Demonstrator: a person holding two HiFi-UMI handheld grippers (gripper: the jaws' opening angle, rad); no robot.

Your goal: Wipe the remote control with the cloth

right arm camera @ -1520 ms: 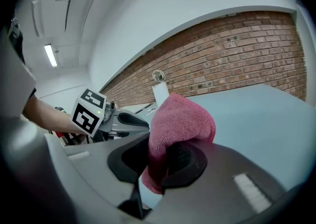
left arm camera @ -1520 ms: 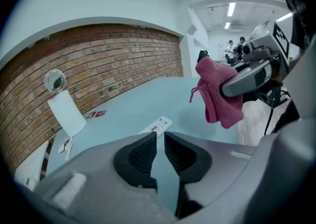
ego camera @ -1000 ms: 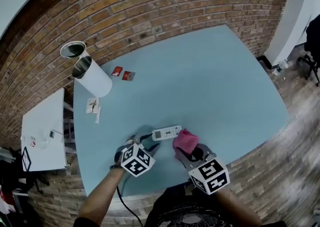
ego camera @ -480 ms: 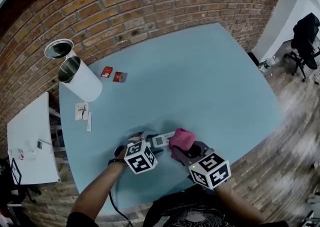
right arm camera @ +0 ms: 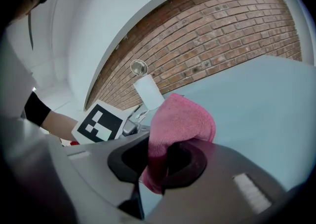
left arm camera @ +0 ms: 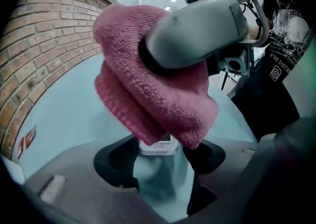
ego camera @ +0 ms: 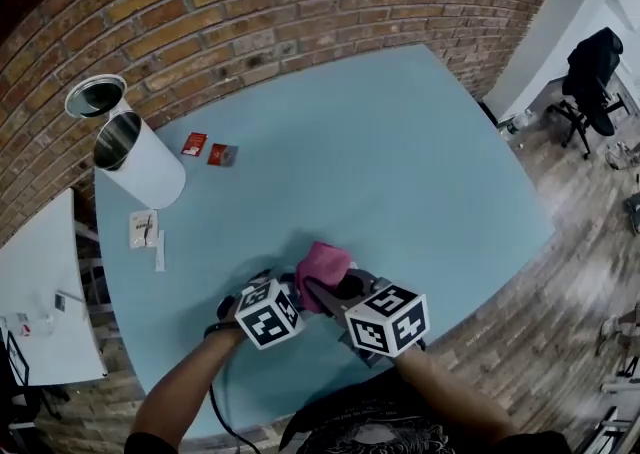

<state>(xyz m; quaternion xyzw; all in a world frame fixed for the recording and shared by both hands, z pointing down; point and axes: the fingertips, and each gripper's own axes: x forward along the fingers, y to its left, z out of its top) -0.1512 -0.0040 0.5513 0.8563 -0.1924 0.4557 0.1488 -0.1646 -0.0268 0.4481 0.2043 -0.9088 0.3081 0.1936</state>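
So my left gripper [left arm camera: 159, 159] has its jaws spread wide. They've just been opening, and the near end of the remote [left arm camera: 158, 145] sits in the gap between them, not squeezed. The remote is down on the blue table [ego camera: 400, 162] right in front of me, and only that white end shows. The rest is buried under the pink cloth [right arm camera: 180, 119].

My right gripper [right arm camera: 159, 161] is pinching the cloth. A fold is clamped tight between its jaws and the rest bunches out past the tips, sitting on top of the remote. The two grippers are just beside each other, with the right one reaching in over the left's jaws.

Two white cylinders [ego camera: 140, 167] stand well off by the brick wall [ego camera: 300, 2].
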